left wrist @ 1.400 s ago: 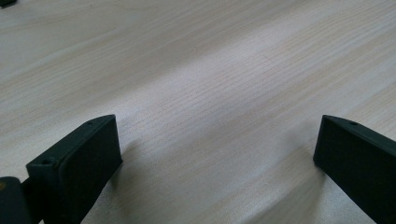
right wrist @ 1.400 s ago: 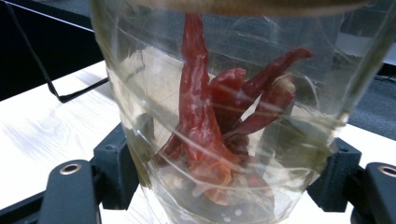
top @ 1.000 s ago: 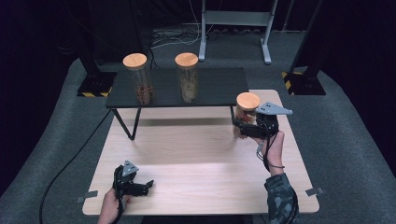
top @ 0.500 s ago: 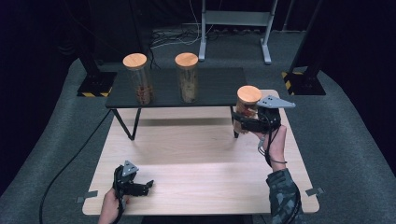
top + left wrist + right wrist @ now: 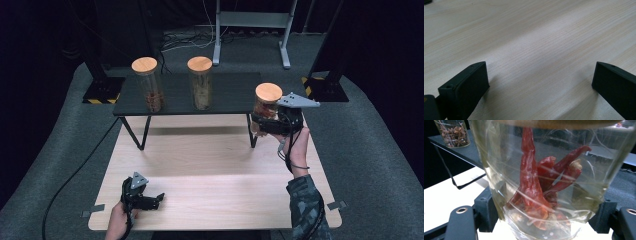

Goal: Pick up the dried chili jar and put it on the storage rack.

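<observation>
The black shelf (image 5: 185,95) serves as the landmark here. Farthest from it, at the near left corner of the wooden table (image 5: 210,170), the left gripper (image 5: 157,197) rests low over the bare wood, its jaws spread wide with nothing between them.

Nearer the shelf, just off its right end, the right gripper (image 5: 260,117) pinches the chilli jar (image 5: 266,106) by the lower part of its glass wall, one black pad on each side. The jar hangs upright, clear of the tabletop, its lid about level with the shelf top.

The step in hand looks like carrying this jar up to join the two already on the shelf: the star anise jar (image 5: 148,84) toward its left end and the middle jar (image 5: 200,82) at its centre. The next move likely calls for lifting the base above the shelf edge, sliding it over the free right part, and setting it down before loosening the grip.

The chilli jar is a clear cylinder with a round wooden lid (image 5: 268,92), holding long, wrinkled dried red chillies (image 5: 534,182) that stand loosely against the glass, with broken bits at the bottom.
</observation>
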Action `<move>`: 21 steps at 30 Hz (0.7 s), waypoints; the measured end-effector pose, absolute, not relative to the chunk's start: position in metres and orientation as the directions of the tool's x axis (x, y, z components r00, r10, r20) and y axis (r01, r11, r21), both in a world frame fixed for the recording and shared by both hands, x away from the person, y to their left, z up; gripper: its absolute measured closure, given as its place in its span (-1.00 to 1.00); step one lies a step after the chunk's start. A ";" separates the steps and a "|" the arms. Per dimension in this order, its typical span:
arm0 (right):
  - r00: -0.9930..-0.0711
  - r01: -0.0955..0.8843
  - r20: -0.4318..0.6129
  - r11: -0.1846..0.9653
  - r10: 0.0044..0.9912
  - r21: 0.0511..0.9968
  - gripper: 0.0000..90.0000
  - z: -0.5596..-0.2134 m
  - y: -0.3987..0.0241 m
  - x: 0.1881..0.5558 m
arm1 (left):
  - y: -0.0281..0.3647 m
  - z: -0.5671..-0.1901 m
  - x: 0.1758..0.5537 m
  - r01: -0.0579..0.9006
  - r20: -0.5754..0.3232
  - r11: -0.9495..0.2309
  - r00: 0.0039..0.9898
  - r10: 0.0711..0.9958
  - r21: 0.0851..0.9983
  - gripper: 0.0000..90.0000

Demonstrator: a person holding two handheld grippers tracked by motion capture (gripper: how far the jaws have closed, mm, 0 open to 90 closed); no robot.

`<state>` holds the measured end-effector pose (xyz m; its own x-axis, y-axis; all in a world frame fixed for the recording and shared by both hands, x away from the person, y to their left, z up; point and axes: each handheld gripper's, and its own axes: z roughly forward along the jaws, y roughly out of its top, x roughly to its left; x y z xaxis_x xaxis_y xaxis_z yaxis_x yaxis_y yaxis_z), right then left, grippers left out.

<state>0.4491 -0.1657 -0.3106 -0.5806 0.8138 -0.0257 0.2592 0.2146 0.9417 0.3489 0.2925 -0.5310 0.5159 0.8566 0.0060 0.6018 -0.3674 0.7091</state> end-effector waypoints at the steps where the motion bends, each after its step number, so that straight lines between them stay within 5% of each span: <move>1: -0.581 0.260 -0.025 0.214 0.814 0.941 -0.46 -0.309 -0.165 0.450 | 0.293 -0.531 0.349 0.602 0.006 -0.367 0.516 0.857 0.709 -1.00; 21: -0.575 0.243 -0.036 0.213 0.817 0.946 -0.46 -0.280 -0.159 0.458 | 0.293 -0.531 0.349 0.601 0.006 -0.369 0.518 0.855 0.709 -1.00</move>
